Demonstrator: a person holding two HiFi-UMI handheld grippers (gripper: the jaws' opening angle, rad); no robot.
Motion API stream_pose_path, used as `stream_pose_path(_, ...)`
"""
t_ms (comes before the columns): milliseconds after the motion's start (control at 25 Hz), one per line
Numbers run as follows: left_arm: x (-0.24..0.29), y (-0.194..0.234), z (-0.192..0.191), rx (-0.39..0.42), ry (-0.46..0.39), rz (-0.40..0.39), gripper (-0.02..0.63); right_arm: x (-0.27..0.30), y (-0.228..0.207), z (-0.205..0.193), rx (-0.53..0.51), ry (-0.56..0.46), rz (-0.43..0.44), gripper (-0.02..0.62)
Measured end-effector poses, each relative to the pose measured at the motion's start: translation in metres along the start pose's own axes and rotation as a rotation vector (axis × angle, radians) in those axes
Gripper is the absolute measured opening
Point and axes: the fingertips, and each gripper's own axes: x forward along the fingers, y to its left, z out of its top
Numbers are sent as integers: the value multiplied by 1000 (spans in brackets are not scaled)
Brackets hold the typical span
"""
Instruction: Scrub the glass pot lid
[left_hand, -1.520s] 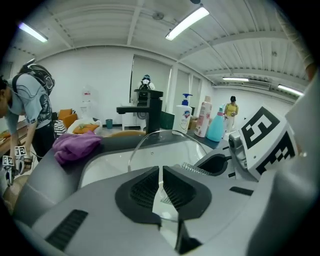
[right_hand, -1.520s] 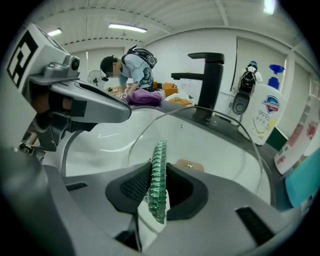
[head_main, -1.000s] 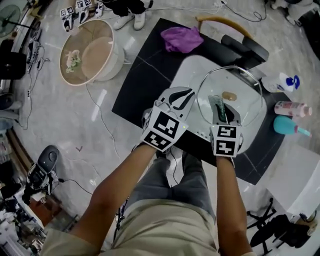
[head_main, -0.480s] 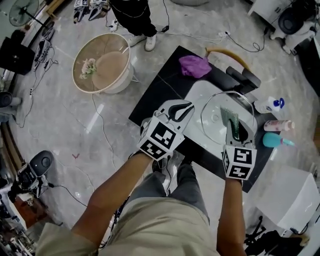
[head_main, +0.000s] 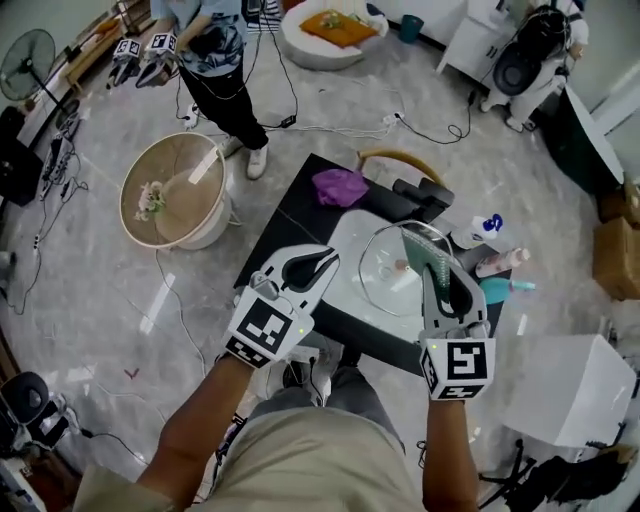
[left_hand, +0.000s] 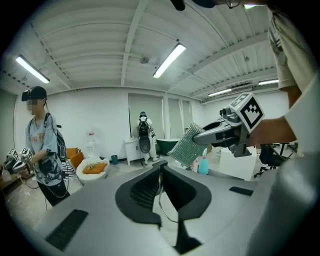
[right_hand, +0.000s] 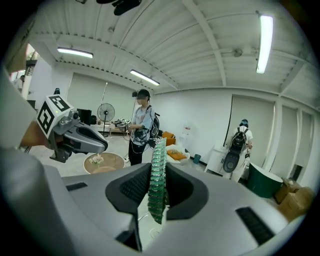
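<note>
- Glass pot lid (head_main: 385, 278) is held above the white basin (head_main: 345, 240) on the dark table (head_main: 285, 215), probably so drips are caught
- Left gripper (head_main: 326, 262) is clenched on the lid's thin metal rim, which is seen between its jaws in the left gripper view; the edge is likely gripped so the glass face is left free
- Right gripper (head_main: 436, 284) is clamped on a green scouring pad (head_main: 420, 248), most of the pad left sticking out past the jaws for rubbing
- Pad is seen over the lid's right side; contact cannot be confirmed
- Bottles (head_main: 497, 262) are stood just beside the basin, untouched
</note>
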Motion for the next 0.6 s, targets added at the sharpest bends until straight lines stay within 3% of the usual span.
stream_pose_path(280,-34,-18,55,43,-101,-35,35,-57,4,52,-33,-101,-10,87)
stream_pose_path(400,-50,-26,63,100,-114,-40,35,-78,9,65,-43,-132,-2,86)
stream_pose_path(600,-72,-37,69,88,-122,-60,35,-103,22,76,-53,-113,-4,81)
